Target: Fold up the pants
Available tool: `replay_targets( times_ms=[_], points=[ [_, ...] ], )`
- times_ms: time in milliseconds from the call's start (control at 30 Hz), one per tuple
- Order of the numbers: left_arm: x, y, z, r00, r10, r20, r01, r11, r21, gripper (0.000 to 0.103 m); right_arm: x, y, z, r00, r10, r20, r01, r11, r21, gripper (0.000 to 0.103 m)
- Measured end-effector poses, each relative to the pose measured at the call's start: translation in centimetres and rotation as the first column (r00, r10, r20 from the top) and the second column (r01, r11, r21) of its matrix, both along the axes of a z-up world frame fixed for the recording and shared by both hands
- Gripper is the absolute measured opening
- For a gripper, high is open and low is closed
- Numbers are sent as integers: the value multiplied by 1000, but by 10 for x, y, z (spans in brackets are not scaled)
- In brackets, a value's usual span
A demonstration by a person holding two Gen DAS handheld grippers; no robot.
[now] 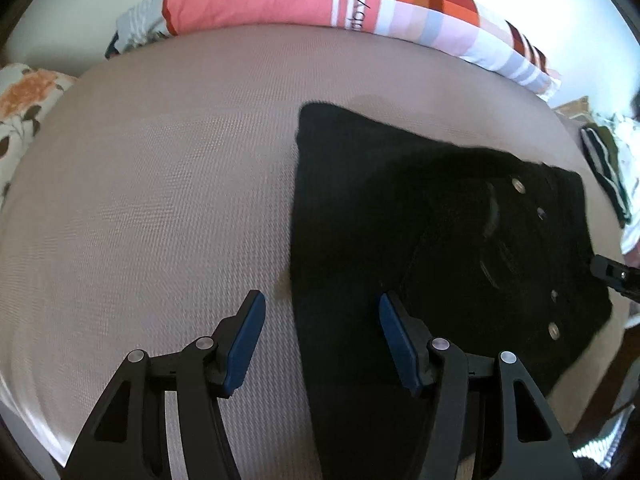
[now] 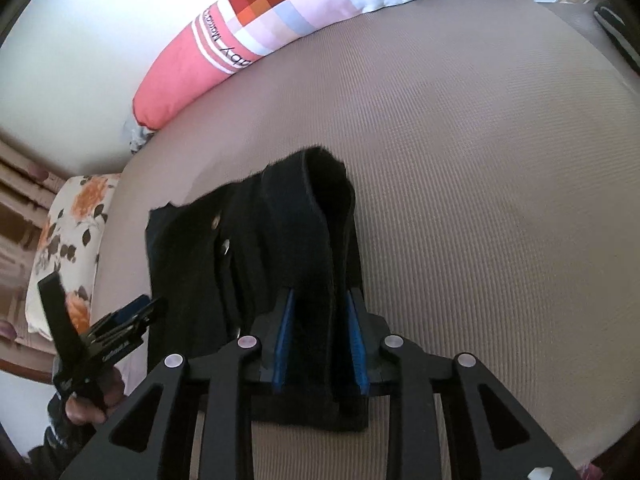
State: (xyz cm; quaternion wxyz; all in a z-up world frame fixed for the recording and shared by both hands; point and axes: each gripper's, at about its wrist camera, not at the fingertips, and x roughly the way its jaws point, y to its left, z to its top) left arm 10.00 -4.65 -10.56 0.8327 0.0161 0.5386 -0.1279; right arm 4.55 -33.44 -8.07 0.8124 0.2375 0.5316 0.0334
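Now you are gripping a bunched fold of the black pants [image 2: 256, 264] on the bed [image 2: 480, 200] in the right tongs [image 2: 320, 344], while the left tongs [image 1: 320, 344] are hovering wide beside its edge, needing to pinch next.

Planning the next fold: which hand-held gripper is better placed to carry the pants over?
Right. The right hand-held gripper is shut on the pants, fabric bunched between its pads. The left hand-held gripper hovers open, gripping nothing.
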Motion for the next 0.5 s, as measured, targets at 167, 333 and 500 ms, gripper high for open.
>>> replay_targets(
  times_ms=[167,333,500],
  points=[
    [-22,-5,2,999,-31,-9,31,999,-10,60,-20,2,1,1000,6,-13,-5,999,51,23],
    [-34,-10,1,999,-52,3,52,999,-4,60,-28,-1,-4,1000,-12,-6,12,997,71,15],
    [-38,-11,2,998,-55,8,55,998,6,60,-35,12,7,1000,4,26,-4,1000,-12,11]
  ],
)
